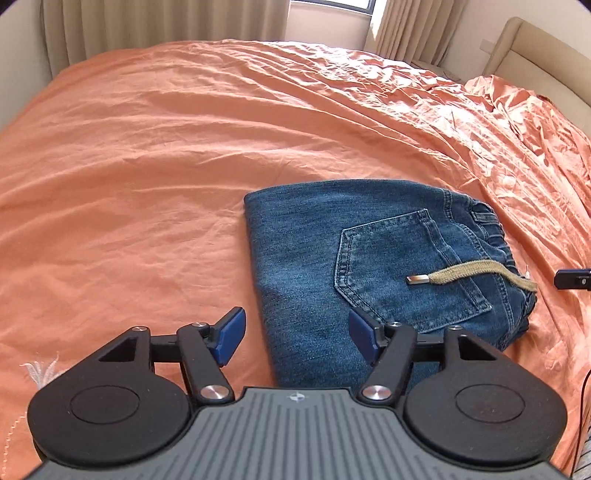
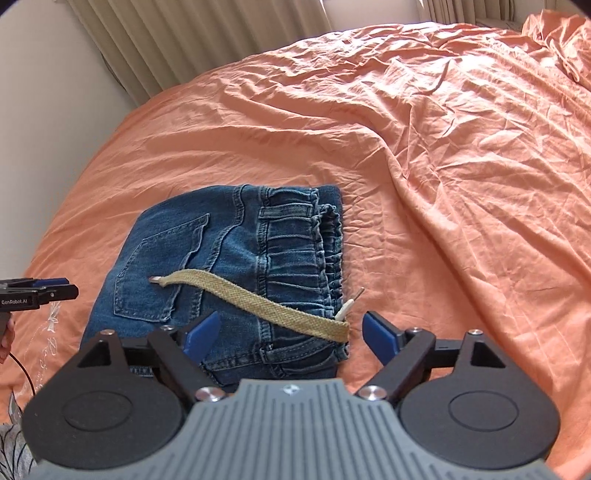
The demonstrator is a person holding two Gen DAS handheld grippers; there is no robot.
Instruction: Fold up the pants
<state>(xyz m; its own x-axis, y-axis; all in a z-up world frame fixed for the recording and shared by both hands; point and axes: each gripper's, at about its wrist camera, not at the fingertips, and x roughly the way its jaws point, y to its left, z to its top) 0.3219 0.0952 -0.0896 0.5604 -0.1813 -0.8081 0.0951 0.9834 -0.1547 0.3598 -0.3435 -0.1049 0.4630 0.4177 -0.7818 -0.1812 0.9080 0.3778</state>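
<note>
Blue jeans (image 1: 332, 258) lie folded into a compact rectangle on the orange bedsheet (image 1: 147, 166), back pocket up, with a tan drawstring (image 1: 476, 275) across them. My left gripper (image 1: 295, 334) is open and empty, hovering over the near left edge of the jeans. In the right wrist view the jeans (image 2: 221, 258) show their elastic waistband at the right and the drawstring (image 2: 258, 299) lying diagonally. My right gripper (image 2: 291, 332) is open and empty above the near waistband corner. The left gripper (image 2: 44, 291) shows at that view's left edge, and the right gripper's tip (image 1: 574, 278) shows at the left view's right edge.
The orange sheet (image 2: 461, 166) is wrinkled, more so at the right. Curtains (image 1: 147, 26) and a window stand beyond the bed. A padded headboard (image 1: 535, 48) is at the far right. A black cable (image 2: 22, 369) hangs by the bed's near left edge.
</note>
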